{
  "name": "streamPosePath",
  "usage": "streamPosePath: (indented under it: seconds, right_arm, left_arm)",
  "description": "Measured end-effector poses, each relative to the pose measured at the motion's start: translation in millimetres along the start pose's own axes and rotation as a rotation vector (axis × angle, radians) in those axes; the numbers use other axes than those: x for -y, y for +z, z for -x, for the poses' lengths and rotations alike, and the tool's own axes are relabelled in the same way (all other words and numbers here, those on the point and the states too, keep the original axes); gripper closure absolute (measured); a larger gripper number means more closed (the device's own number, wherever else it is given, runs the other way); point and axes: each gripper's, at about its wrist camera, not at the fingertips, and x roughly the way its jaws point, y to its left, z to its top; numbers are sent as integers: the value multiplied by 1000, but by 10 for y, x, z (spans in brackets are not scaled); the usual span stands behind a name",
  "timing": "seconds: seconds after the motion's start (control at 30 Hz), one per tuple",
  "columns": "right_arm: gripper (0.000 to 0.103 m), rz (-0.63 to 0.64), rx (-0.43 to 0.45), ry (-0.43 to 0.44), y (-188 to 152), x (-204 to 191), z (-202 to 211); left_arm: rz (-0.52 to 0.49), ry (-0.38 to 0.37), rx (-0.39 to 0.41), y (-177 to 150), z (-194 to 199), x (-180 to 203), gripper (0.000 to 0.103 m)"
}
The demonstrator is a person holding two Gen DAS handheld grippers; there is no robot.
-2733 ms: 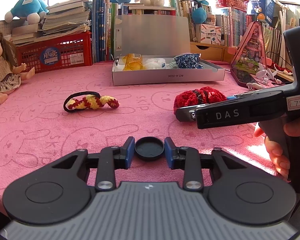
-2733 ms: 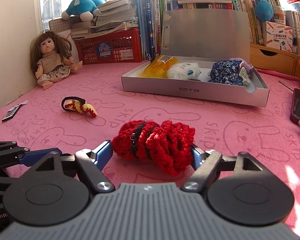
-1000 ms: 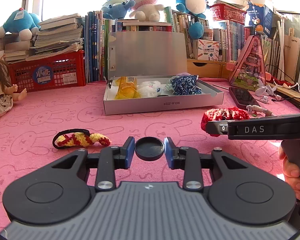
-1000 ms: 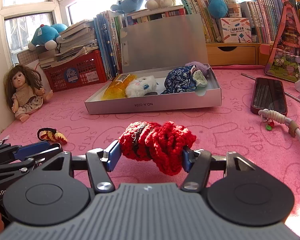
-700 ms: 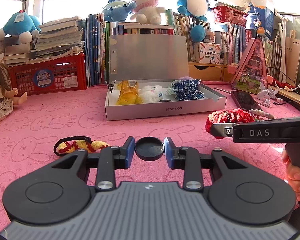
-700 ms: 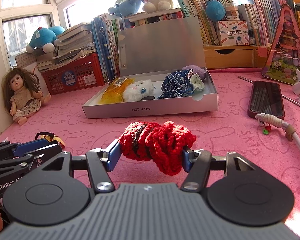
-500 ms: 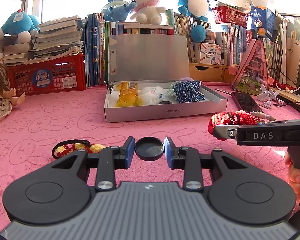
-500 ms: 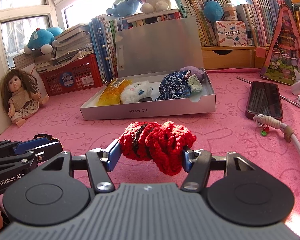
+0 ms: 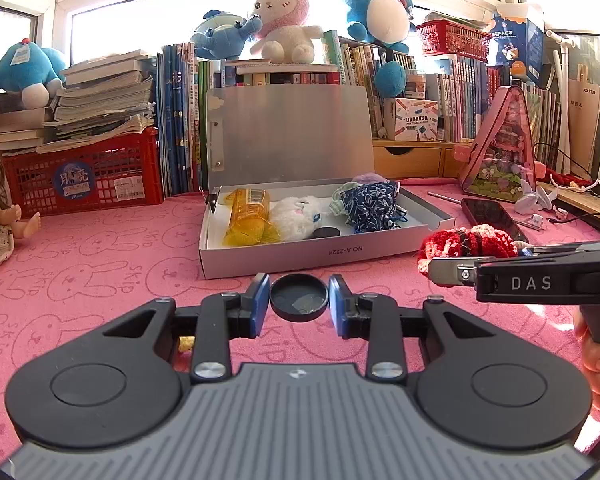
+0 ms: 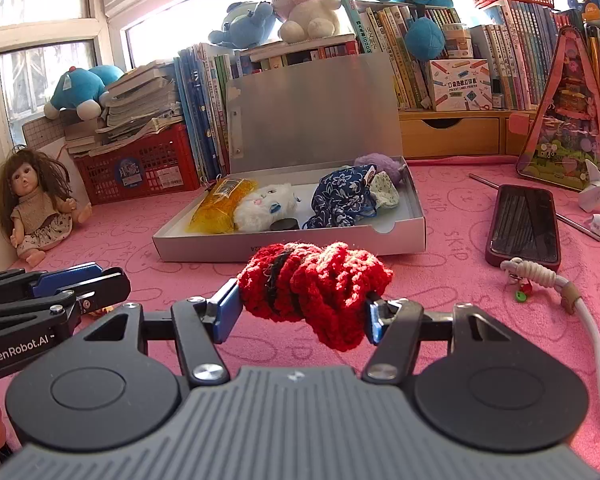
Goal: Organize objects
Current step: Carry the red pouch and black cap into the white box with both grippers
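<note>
My left gripper (image 9: 299,300) is shut on a small black round cap (image 9: 299,298), held above the pink cloth just short of the open white box (image 9: 320,254). My right gripper (image 10: 302,308) is shut on a red crocheted bundle (image 10: 314,286) with a black band, also lifted in front of the box (image 10: 292,246). In the left wrist view the right gripper (image 9: 466,258) reaches in from the right with the red crocheted bundle (image 9: 466,242). In the box lie a yellow packet (image 9: 250,216), a white plush (image 9: 298,216), a black disc (image 9: 326,233) and a blue floral cloth (image 9: 370,204).
A doll (image 10: 34,200) sits at the far left by a red crate (image 10: 140,168) of books. A dark phone (image 10: 524,224) and a white cord (image 10: 572,300) lie right of the box. Books, plush toys and a pink triangular case (image 10: 564,120) line the back.
Both grippers have come nearer to the box with their loads. The yellow and red crocheted piece on the cloth has dropped out of sight behind the left gripper.
</note>
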Motion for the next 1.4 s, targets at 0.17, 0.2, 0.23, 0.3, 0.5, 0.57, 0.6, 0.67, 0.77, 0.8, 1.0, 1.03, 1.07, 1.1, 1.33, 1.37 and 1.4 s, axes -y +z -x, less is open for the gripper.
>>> streamPosePath:
  seconds: [0.17,0.2,0.23,0.3,0.5,0.57,0.6,0.67,0.77,0.8,1.0,1.03,1.07,1.1,1.33,1.37,1.4]
  right_arm:
    - [40,-4,12,-4,71,29,-31]
    - [40,-3,14,-5,83,29,-37]
    - [40,-2,16,-6,101,30,-44]
    - [40,2,21,-8,131,36,-56]
    - [40,-1,33,-16,222,74,-116]
    - [40,-4,36,-21,261,100,-142]
    - [40,-5,37,-24,278,111,-156]
    - [40,-5,36,-29,309,133,-193]
    - [40,-8,36,-41,348,164,-242]
    - [40,-9,36,-44,359,175,-259]
    - [40,-18,27,-68,424,263,-359]
    - [40,-20,26,-69,430,274,-368]
    - [40,-22,25,-74,437,289,-382]
    - [40,-22,25,-77,441,301,-388]
    - [40,-24,15,-90,506,346,-496]
    - [40,-24,12,-91,519,350,-521]
    - [40,-24,10,-92,529,352,-541]
  left_arm:
    - [4,-13,4,118,-82,-24,65]
    - [4,-16,6,139,-99,-25,65]
    - [2,-17,10,162,-117,-26,65]
    - [-2,-14,16,206,-154,-27,65]
    - [11,-23,12,341,-299,-49,65]
    - [10,-19,11,373,-344,-52,65]
    - [12,-19,9,394,-374,-64,65]
    - [25,-20,4,431,-431,-86,65]
    - [46,-22,-9,478,-521,-122,65]
    - [55,-20,-14,496,-558,-138,65]
    - [59,-1,-24,568,-724,-201,65]
    - [61,0,-25,577,-742,-209,65]
    - [64,2,-25,585,-758,-218,65]
    - [66,2,-27,591,-778,-223,65]
    - [83,9,-58,595,-944,-223,65]
    - [87,11,-62,599,-971,-223,65]
    - [92,14,-67,603,-1010,-225,65]
